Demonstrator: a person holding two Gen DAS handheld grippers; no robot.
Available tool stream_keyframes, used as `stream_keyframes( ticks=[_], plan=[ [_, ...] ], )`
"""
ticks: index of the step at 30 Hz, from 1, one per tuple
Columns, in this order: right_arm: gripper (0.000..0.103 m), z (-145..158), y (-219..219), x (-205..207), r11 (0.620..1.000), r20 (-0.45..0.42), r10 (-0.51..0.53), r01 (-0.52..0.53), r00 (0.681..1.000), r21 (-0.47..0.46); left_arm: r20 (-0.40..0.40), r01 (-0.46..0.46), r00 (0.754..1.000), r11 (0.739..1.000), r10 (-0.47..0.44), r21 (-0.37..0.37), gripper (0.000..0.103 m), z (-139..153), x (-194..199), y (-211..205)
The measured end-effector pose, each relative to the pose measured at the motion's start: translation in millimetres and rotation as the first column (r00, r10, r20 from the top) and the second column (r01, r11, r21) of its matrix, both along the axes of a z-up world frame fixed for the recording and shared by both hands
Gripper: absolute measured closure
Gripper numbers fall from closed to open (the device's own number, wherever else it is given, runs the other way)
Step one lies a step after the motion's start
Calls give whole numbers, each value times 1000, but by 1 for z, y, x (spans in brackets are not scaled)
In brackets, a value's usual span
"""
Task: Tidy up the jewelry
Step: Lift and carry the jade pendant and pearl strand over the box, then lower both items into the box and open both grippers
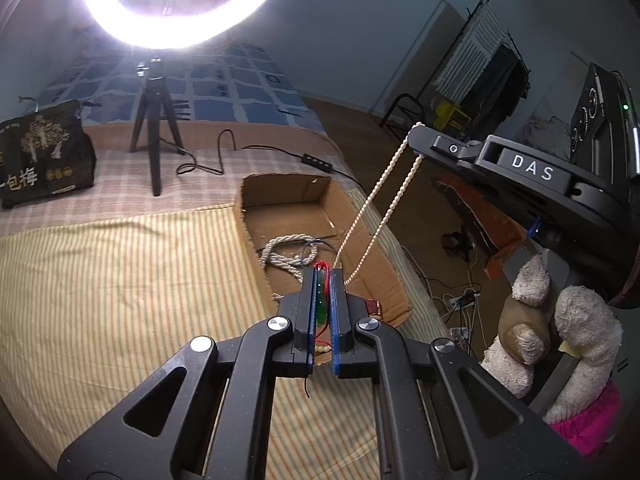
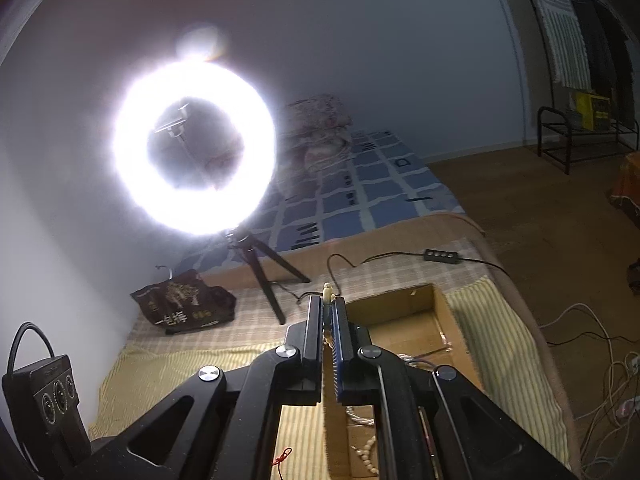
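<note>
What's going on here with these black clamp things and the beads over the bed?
A person is sorting jewelry with a handheld gripper in each hand. The right gripper is shut on a pearl-like bead strand, which hangs in two lines down toward the cardboard box on the bed. The left gripper is shut on a green piece with red cord. A thicker twisted pearl rope lies in the box, and a ring light shines on it all.

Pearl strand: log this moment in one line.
pearl strand stretched above cardboard box | right gripper shut on strand | left gripper shut on green pendant
</note>
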State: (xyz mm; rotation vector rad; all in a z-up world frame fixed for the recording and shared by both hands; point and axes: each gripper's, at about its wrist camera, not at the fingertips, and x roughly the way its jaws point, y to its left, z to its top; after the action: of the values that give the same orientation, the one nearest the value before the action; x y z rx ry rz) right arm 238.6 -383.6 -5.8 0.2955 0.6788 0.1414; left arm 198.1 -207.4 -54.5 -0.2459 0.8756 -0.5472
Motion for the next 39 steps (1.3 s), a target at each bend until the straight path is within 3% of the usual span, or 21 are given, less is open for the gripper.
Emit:
stream_keyframes(
  ticks=[15,39],
  plan=[
    [102,-24,-41,9,998,-51,-67,67,996,-4,16,19,1000,999,-18,-29,100,-2,13,-35],
    [102,-72,-59,27,994,-164,-111,109,980,-16,-9,36,999,996,-35,86,100,-40,27,-63]
  ],
)
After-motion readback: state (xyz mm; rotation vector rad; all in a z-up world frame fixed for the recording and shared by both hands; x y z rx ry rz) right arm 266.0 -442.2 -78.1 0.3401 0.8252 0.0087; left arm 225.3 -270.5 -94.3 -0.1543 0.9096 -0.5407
